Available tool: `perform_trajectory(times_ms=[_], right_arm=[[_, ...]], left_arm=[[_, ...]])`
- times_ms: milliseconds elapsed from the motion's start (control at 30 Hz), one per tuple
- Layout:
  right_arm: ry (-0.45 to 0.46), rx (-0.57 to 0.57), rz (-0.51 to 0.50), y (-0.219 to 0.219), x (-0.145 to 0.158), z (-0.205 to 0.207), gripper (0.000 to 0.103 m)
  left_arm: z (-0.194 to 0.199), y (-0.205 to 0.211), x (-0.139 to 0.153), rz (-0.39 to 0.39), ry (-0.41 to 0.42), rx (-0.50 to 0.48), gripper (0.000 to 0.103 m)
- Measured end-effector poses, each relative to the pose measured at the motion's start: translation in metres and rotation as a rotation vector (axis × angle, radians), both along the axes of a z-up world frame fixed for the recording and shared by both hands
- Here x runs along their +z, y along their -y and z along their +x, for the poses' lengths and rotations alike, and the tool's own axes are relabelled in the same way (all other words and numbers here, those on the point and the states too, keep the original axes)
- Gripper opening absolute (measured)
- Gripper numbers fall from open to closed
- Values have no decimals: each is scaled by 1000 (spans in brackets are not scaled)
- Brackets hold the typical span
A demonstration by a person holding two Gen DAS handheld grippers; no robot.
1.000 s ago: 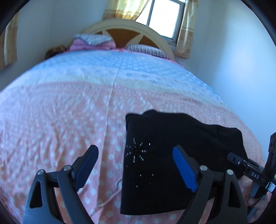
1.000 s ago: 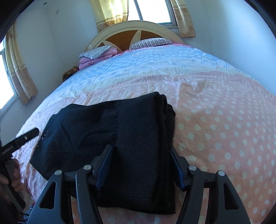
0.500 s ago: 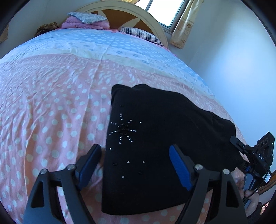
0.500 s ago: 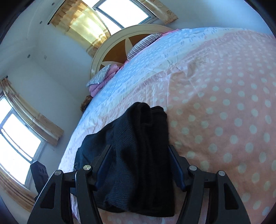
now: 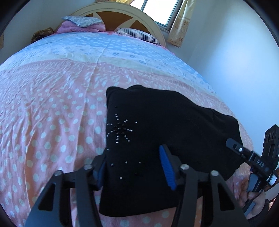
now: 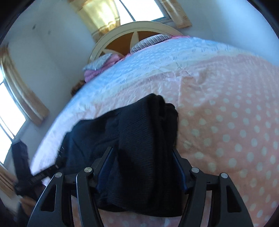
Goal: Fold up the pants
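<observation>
Black folded pants (image 5: pixel 174 125) with a rhinestone star lie on the pink dotted bedcover (image 5: pixel 52 104). My left gripper (image 5: pixel 134 170) straddles their near left edge. Its jaws are closing: the left finger is tucked at the cloth's edge and the blue right pad (image 5: pixel 167 167) lies on top, without a clear pinch. In the right wrist view the thick folded end of the pants (image 6: pixel 139 131) fills the gap of my right gripper (image 6: pixel 143 162), and the cloth bulges over both fingers. The right tool (image 5: pixel 252 157) and the hand holding it show at the pants' far side.
The bedcover (image 6: pixel 226 122) stretches wide to the left and beyond the pants. At the head stand a cream headboard (image 5: pixel 122 14), a striped pillow (image 5: pixel 137 35) and a pink blanket pile (image 5: pixel 78 26). A white wall runs along the right of the bed.
The left jaws have narrowed from wide open to close around the pants' left edge, and that view dipped. The right view rolled and swung; its fingers kept the same width on the bundle.
</observation>
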State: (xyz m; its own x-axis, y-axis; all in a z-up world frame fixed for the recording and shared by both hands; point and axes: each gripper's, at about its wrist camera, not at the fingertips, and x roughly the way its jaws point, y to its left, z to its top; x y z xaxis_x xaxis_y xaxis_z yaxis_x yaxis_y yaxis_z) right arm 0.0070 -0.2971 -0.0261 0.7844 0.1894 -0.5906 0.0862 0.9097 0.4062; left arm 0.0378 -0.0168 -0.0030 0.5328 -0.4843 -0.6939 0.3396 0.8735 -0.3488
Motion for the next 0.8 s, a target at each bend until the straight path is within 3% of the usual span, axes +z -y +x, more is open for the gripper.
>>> perform_trajectory(times_ms=[67,367,500,667,733,800], right_arm=[[-6,33,-34,-7,2,2,50],[5,2,105,10,-15,4,55],[15,-3,130,12,-17,1,55],[2,4,79,6,-14,1,55],[-17,14,11,-1,-10,3,51],[-28,20,-107,-14,-5,4,48]], left_arm=[[0,0,1,-8,-2,-9,40],[2,-4,-5,-68,-41,30,48],[0,0,-3,-34,-35,36,48],[2,8,1,29,-24,34,38],[3,5,1,18,-31,38,29],[4,3,1,5,-38,40,26]])
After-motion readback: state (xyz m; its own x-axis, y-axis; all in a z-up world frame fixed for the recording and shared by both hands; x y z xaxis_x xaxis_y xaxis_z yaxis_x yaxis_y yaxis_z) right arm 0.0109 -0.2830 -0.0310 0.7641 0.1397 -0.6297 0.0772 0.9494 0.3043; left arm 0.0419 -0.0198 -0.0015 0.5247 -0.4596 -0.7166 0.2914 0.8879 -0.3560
